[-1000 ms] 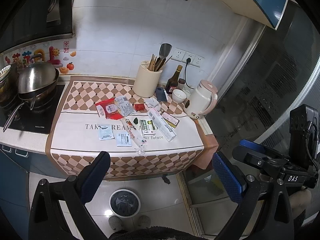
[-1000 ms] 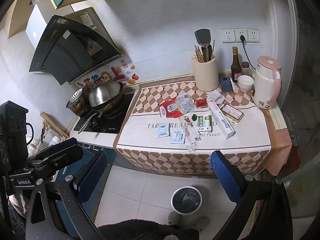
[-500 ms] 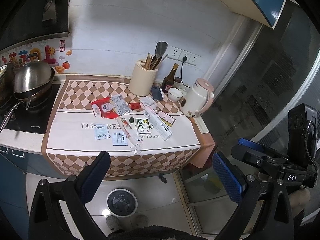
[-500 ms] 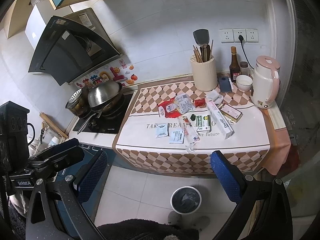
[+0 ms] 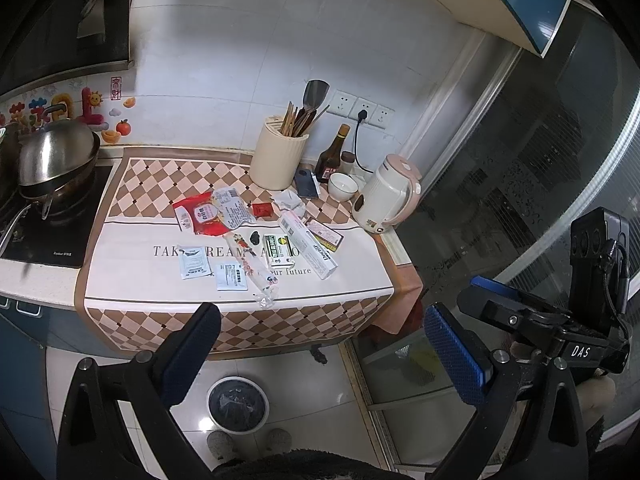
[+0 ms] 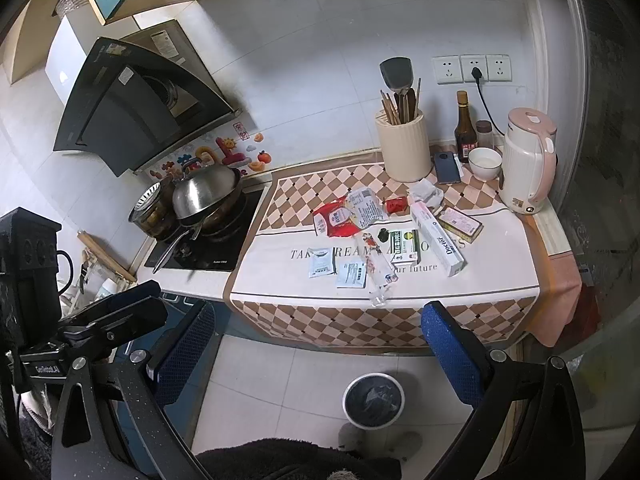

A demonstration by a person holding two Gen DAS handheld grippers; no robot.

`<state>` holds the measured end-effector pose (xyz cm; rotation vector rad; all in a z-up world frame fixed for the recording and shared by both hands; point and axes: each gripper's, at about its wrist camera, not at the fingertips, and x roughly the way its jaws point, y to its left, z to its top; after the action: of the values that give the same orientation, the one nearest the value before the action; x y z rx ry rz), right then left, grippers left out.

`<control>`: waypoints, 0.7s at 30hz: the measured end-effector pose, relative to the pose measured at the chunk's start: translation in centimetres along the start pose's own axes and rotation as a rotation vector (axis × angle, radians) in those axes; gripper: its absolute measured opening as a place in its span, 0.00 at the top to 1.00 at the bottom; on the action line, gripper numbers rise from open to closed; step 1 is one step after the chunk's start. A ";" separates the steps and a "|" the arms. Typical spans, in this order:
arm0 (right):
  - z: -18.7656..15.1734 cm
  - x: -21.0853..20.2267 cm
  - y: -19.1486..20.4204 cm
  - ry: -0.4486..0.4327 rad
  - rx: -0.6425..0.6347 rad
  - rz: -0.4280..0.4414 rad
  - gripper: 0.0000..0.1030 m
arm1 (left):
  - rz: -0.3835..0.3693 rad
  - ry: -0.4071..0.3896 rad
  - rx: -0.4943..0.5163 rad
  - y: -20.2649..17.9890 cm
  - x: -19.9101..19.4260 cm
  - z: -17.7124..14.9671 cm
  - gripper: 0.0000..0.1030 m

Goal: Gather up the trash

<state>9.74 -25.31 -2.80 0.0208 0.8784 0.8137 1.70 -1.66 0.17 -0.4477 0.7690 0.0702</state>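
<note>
— What has changed for us?
— We have backed off slightly; both the left claw (image 5: 320, 344) and right claw (image 6: 318, 336) hang released, the trash (image 6: 380, 236) untouched mid-counter (image 6: 500, 264), bin (image 6: 374, 400) below its front edge.

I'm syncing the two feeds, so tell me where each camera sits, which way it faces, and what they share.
Left wrist: on the left gripper, held back from the counter, facing the littered checkered cloth; its open blue-padded fingers frame the view, the right gripper's body at right.
Right wrist: on the right gripper, facing the same counter from further right; open fingers below, the left gripper's body at left.
Shared: toothpaste box, red packet, utensil holder, kettle, wok, floor trash bin.
</note>
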 end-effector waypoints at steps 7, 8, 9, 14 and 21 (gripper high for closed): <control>0.1 0.3 -0.1 -0.002 0.005 -0.003 0.00 | -0.012 0.006 0.006 0.4 0.4 0.6 0.00; 0.2 0.4 -0.1 -0.002 0.004 -0.004 0.00 | -0.014 0.006 0.006 0.5 0.4 0.7 0.00; 0.2 0.4 -0.1 -0.002 0.005 -0.005 0.00 | -0.017 0.006 0.006 0.7 0.5 0.8 0.00; 0.4 0.6 -0.2 -0.010 0.020 -0.005 0.00 | 0.063 -0.027 0.040 1.4 1.3 1.6 0.00; 2.2 4.9 -3.0 -0.094 0.116 -0.210 0.00 | 0.493 -0.025 0.080 5.4 10.4 3.7 0.00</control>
<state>14.91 -23.62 -5.68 0.0668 0.8230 0.5613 10.47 3.73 -6.64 -0.1729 0.8407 0.5019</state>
